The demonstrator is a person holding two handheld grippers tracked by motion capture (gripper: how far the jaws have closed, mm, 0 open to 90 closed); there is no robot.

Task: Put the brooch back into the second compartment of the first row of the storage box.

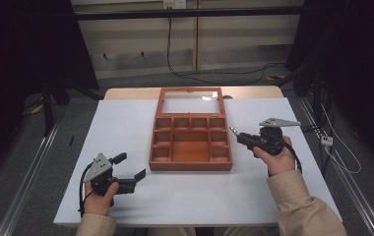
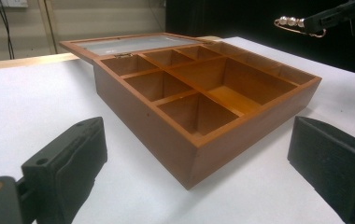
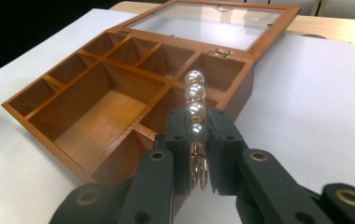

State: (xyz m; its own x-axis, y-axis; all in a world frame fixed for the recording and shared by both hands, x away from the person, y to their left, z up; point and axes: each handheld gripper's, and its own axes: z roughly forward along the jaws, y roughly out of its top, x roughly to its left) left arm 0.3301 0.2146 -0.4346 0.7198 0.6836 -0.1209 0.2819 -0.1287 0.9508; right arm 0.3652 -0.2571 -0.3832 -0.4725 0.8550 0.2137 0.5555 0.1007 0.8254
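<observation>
Item: pearl clip [image 3: 196,122], pinched in my right claw [image 1: 240,136], centre-right of frame beside the open wooden box [image 1: 191,142] on the counter [image 1: 126,128]. Left claw [image 1: 138,178] wide, empty, lower left. Risk: thin grip, clip may slip.

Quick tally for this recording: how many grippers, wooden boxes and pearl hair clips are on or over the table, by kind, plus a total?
Grippers: 2, the left gripper open, the right gripper shut on the clip
Wooden compartment box: 1, lid open
Pearl hair clip: 1
Total: 4
</observation>
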